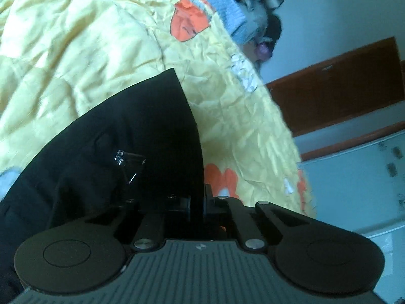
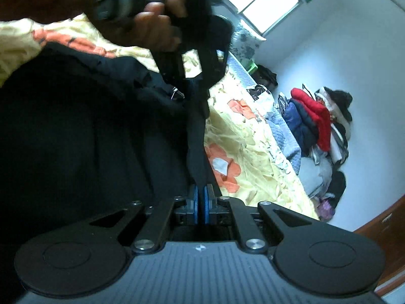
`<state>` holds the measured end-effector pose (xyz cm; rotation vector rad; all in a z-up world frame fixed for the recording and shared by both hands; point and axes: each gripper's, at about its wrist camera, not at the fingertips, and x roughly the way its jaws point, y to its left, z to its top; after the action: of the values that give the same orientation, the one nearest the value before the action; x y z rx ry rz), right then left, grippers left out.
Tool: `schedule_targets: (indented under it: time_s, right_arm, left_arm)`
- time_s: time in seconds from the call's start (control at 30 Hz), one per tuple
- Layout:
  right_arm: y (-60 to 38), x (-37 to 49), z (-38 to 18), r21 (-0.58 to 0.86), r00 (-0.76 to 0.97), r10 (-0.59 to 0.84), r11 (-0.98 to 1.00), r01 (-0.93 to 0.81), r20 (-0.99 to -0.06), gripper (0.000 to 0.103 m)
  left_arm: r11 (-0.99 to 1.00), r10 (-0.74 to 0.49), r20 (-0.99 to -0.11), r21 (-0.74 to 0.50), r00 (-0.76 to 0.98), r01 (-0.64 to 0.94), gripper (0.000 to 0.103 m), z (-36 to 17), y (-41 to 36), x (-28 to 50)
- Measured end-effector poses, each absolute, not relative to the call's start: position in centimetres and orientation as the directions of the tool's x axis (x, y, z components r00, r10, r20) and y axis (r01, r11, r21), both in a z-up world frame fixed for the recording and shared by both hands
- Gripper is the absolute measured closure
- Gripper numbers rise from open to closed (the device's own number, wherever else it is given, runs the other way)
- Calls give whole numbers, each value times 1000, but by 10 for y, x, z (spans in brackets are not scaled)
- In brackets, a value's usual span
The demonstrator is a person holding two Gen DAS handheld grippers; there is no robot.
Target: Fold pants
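Black pants [image 1: 121, 136] lie on a yellow flowered quilt [image 1: 76, 50]. In the left wrist view my left gripper [image 1: 197, 200] is shut on the pants' edge, with the cloth spreading left and up from the jaws. In the right wrist view the pants [image 2: 88, 131] fill the left side, and my right gripper [image 2: 201, 202] is shut on a taut fold of black cloth that runs up to the other gripper [image 2: 200, 58], held by a hand above the waistband. The blue pads [image 2: 195, 202] press on the cloth.
The quilt [image 2: 253, 157] ends at the bed edge on the right. A heap of clothes [image 2: 321, 126] lies against the white wall beyond. A brown wooden door [image 1: 336, 86] and a window [image 2: 263, 2] are in the background.
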<state>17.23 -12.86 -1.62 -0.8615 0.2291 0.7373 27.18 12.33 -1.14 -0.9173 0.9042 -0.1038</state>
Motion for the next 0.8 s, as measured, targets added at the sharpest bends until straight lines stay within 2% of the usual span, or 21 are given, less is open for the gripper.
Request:
schedule_targets:
  time_s: [0.3, 0.57, 0.8]
  right_arm:
    - [-144, 113, 7, -403, 633, 579, 488, -774, -514, 98]
    - [-143, 54, -11, -293, 543, 610, 466, -835, -577, 98]
    - [-142, 43, -22, -240, 537, 603, 505, -829, -590, 98]
  left_arm:
    - [723, -392, -547, -681, 739, -120, 98, 25, 127, 143]
    - [753, -381, -614, -640, 691, -153, 98, 1, 130, 68]
    - [748, -369, -660, -629, 655, -211, 97, -25, 137, 59]
